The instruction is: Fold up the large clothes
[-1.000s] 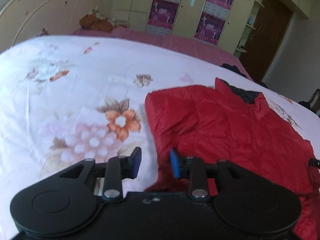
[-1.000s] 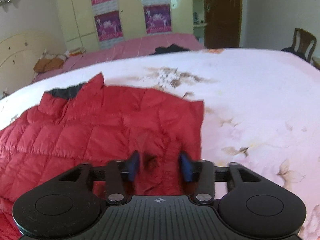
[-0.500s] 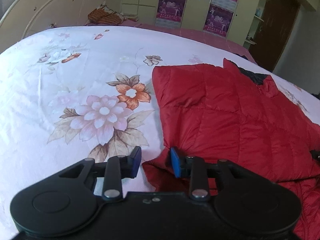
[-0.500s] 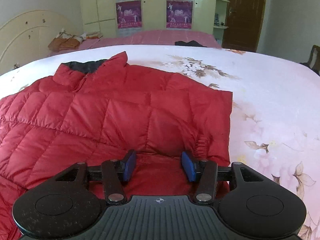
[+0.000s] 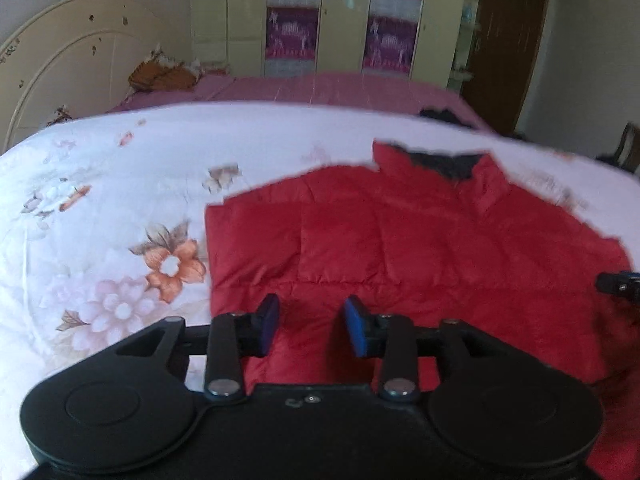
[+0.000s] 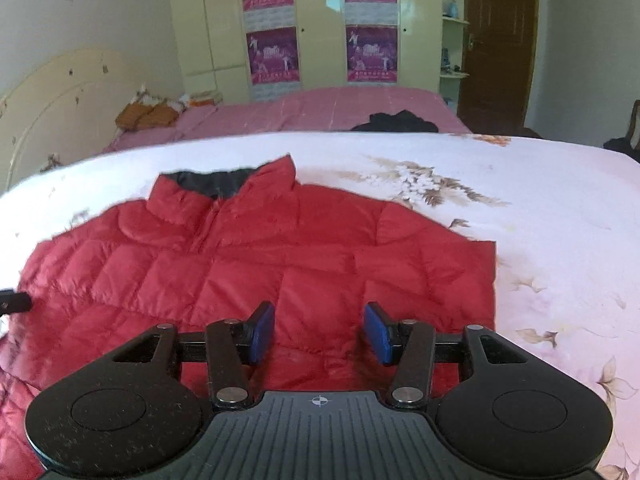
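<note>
A red quilted puffer jacket lies flat on the floral bed cover, collar with dark lining at the far end; it also shows in the right wrist view. My left gripper is open and empty above the jacket's left near part. My right gripper is open and empty above the jacket's right near part. The right gripper's tip shows at the right edge of the left wrist view. The left gripper's tip shows at the left edge of the right wrist view.
The white floral bed cover spreads around the jacket. A pink bed with a dark garment stands behind. A wardrobe with posters, a headboard and a brown door line the walls.
Both grippers have lifted and drawn back from the jacket, so more of the room shows. The left view has shifted right over the jacket. Both stay open and empty.
</note>
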